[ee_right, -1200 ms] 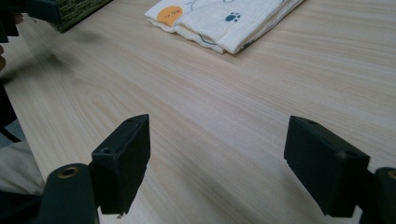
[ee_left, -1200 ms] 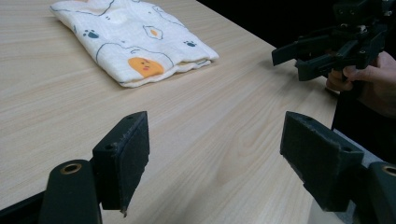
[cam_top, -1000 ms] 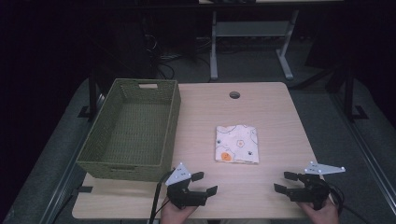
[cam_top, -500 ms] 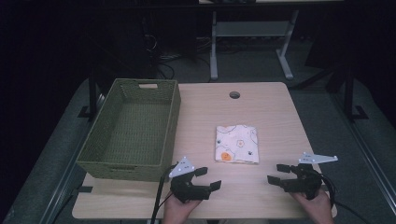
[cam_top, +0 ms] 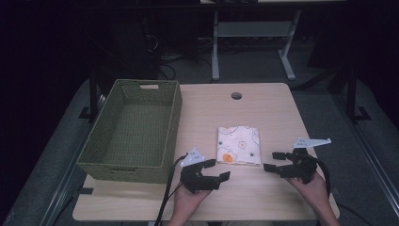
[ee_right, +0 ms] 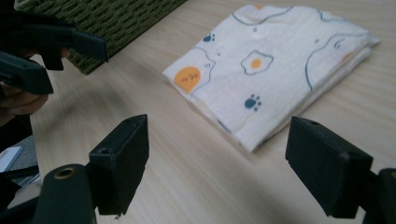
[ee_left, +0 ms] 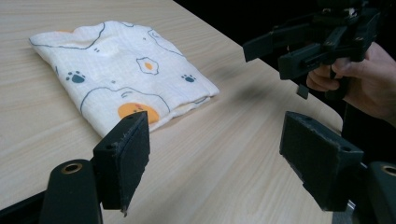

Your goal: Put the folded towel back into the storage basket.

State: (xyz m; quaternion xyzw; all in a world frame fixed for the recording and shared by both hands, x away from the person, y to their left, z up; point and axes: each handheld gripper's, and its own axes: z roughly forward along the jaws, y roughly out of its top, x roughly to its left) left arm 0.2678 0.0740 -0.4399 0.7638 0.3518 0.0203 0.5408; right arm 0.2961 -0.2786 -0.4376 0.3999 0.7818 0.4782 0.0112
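Both sets of tongs hang released and empty just above the near part of the desk point(cam_top: 263, 103), with the folded cloth point(cam_top: 238, 145) lying flat between and a little beyond them. The left tongs point(cam_top: 217, 170) point forward and to the right, jaws spread wide, and the cloth's near corner with the orange print sits just ahead of their left jaw in the left gripper view. The right tongs point(cam_top: 275, 161) point leftward toward the cloth, jaws equally wide, with the cloth's near edge just ahead between them in the right gripper view. Neither touches the fabric. The green woven basket point(cam_top: 133, 132) stands to the far left of the left tongs, apart from the cloth. The cloth looks like thin, light cotton folded into several layers: soft, limp, not fragile and not slippery, but likely to sag and fall open if lifted by one layer only. A sound hold would be at an edge or corner where all the layers stack, such as the layered edge facing the right tongs, pinched through the full thickness. Taking two near corners at once, one per tongs, should keep the fold together when it is lifted.
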